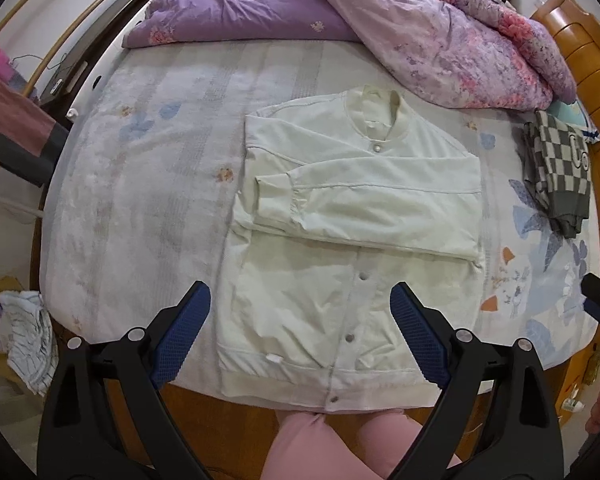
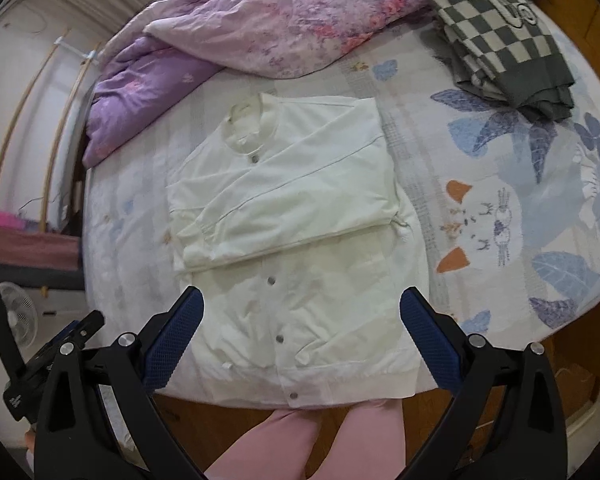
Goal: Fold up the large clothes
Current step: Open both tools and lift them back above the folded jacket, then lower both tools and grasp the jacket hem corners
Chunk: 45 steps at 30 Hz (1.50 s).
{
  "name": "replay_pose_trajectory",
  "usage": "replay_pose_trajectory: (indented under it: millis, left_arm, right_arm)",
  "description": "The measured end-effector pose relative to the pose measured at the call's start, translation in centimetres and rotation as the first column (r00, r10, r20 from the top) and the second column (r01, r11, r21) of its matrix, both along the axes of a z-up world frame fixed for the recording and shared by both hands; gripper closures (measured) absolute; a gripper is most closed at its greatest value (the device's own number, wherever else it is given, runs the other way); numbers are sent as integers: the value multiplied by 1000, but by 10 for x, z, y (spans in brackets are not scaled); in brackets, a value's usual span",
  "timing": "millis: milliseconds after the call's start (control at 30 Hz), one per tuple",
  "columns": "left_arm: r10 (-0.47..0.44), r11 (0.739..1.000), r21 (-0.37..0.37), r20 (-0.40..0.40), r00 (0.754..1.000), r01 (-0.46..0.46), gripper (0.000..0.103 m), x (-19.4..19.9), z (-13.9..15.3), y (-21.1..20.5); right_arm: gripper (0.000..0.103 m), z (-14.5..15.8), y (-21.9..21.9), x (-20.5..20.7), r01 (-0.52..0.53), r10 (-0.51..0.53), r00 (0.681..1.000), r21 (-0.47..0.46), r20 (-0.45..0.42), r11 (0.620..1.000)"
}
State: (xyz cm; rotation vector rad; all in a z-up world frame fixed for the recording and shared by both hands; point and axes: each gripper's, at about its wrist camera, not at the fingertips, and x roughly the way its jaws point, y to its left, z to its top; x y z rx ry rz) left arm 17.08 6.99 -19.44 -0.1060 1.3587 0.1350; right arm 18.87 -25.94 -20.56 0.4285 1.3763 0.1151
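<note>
Presently, a white jacket [image 1: 352, 248] lies flat on the bed sheet [image 1: 148, 184], snap front facing up, collar toward the far side and hem band at the near edge of the mattress. Both sleeves are folded in across the chest, the upper one lying crosswise with its cuff toward the jacket's left edge as seen from the left wrist view. The lower front panel below the sleeves is wrinkled.

The left gripper [image 1: 300, 316] hovers above the jacket's lower half, its blue-padded fingers spread wide apart, holding nothing. The right gripper [image 2: 302, 320] is in the same condition: fingers apart, positioned over the hem area, with no cloth between them. Whether either tool touches the fabric cannot be determined.

A purple floral quilt [image 1: 440, 36] is bunched along the far side of the bed, close to the collar. A folded checkered garment [image 2: 504, 40] rests on the sheet well apart from the jacket, toward the right. A wooden headboard [image 1: 580, 60] borders the bed's right side. The person's legs in pink trousers [image 2: 300, 440] stand against the near edge of the bed.
</note>
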Motion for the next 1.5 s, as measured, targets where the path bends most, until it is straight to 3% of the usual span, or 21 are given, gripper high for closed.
replay_pose_trajectory:
  millis: [267,533,767,1067,1200,1333,1400,1433,1500]
  left_arm:
    - [-38,999,-28,-26,999,37,11,53,-23,44]
    - [56,995,-71,-102,993,-64,11,132,-72,94]
    - [103,979,-155,-187,977,-133,11,214,-147,132]
    - [140,974,-131,-293,946,-185,12,296,-240,162]
    - [175,974,-80,-332,927,-212,13,325,-288,172]
    - [168,973,-78,-399,901,-215,47,336,-334,169]
    - [159,979,-57,-375,913,-193,48,336,-340,165]
    - [147,983,-53,-367,919,-178,55,337,-339,162]
    - [105,987,-80,-348,932,-141,85,337,-330,157]
  right_arm:
    - [8,-13,24,23,81,-82,996,-41,-46,996]
    - [8,-46,37,66,96,-107,985,-89,-136,991]
    - [8,-82,27,114,143,-152,961,-55,-230,988]
    - [8,-130,11,192,71,-110,952,-145,-286,987]
    - [8,-153,7,217,46,-102,943,-180,-316,983]
    - [8,-170,5,244,-6,-52,952,-190,-303,982]
    - [8,-185,0,261,-38,-29,956,-219,-293,975]
    - [8,-194,-4,271,-45,-28,954,-236,-298,971]
    - [8,-214,-12,286,-47,-28,952,-236,-306,971]
